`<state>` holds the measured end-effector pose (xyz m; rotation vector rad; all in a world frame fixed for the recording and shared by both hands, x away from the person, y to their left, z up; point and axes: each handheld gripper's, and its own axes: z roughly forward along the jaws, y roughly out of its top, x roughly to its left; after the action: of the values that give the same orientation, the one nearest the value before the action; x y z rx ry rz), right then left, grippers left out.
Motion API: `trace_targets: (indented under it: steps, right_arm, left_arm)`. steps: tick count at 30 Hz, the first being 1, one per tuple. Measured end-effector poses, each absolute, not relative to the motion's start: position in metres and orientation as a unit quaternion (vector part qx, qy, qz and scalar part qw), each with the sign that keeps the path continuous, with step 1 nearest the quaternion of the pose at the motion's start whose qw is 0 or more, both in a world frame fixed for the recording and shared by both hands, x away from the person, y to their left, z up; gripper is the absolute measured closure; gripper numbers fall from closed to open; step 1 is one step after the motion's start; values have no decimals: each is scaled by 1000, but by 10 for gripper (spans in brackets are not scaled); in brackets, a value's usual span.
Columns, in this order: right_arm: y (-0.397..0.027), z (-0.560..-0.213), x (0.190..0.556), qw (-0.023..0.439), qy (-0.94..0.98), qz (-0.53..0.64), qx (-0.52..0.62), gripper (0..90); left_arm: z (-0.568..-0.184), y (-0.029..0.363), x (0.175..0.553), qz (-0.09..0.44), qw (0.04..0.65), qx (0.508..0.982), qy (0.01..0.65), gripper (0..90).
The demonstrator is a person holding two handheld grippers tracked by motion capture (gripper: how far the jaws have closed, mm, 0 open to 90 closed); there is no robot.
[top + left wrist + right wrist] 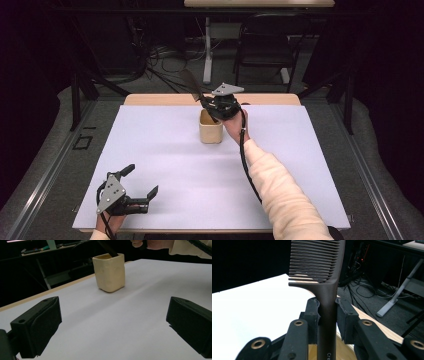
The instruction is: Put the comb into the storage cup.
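A dark brown comb (324, 277) stands upright between the pads of my right gripper (327, 315), which is shut on its handle. In the high view that right gripper (212, 107) hovers over a cream square cup (210, 128) at the table's far middle, and the comb (192, 85) leans up and back with its lower end inside the cup. My left gripper (142, 182) rests open near the front left corner of the table, nothing between its pads. From the left gripper view the cup (109, 272) stands ahead with the comb's handle (108, 248) poking out.
A white sheet (165, 165) covers the wooden table (150, 99). Behind the table are a black chair (267, 42), a white desk leg (207, 50) and tangled cables (160, 57) on the floor. A cream sleeve (280, 190) crosses the table's right half.
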<state>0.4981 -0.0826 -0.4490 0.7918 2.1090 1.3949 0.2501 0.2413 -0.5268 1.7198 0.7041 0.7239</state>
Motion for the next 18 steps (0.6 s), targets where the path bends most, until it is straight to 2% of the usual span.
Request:
trace_targets:
  steps: [18]
  right_arm:
    - [-82,-455,499,237,779,503,291,720]
  left_arm:
    - [-527,241,250,305,543,725,296,0]
